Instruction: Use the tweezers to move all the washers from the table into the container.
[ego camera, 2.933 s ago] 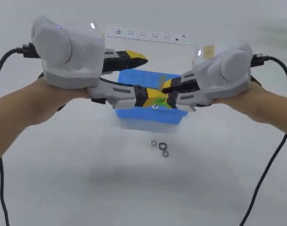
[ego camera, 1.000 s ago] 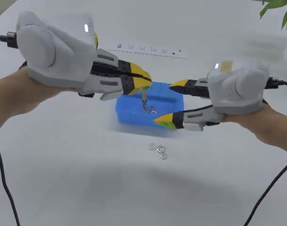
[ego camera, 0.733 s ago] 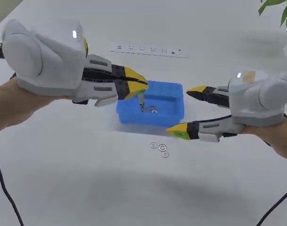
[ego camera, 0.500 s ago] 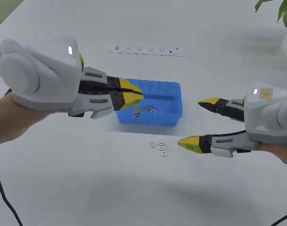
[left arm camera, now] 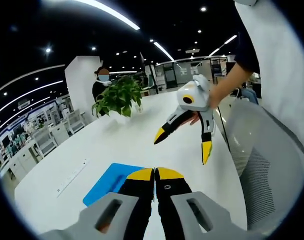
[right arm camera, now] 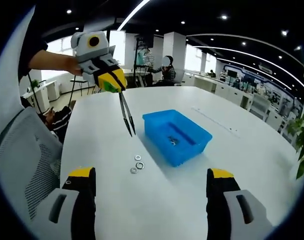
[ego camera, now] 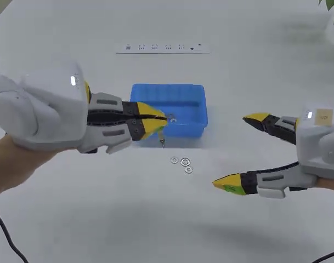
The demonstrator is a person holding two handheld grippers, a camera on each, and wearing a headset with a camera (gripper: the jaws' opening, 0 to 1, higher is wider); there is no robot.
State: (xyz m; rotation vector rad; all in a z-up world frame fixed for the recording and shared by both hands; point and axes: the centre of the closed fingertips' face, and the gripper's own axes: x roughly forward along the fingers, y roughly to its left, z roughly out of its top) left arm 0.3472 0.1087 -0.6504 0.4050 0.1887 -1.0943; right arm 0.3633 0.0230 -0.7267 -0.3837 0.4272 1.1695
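The left gripper [ego camera: 160, 119] had its yellow-tipped jaws pressed together on the tweezers [ego camera: 162, 138], pinching them at the top so the thin legs hung down from its tips. From the right gripper view the left gripper [right arm camera: 112, 80] sat high ahead, and the tweezers [right arm camera: 126, 114] came down to two points set close together; whether anything sat between those points I could not tell. Three washers [ego camera: 182, 163] lay on the white table [ego camera: 101, 219] just past the tweezers' points, between the two grippers. The blue container [ego camera: 168, 87] stood right behind the left gripper's tips, with a few small metal pieces [right arm camera: 172, 141] in its bottom. The right gripper [ego camera: 241, 152] was off to the left gripper's right, jaws spread wide and holding nothing. In its own view the washers [right arm camera: 137, 164] lay straight ahead of its open jaws, the container [right arm camera: 191, 150] just beyond them. A power strip [ego camera: 162, 48] lay far beyond both grippers.
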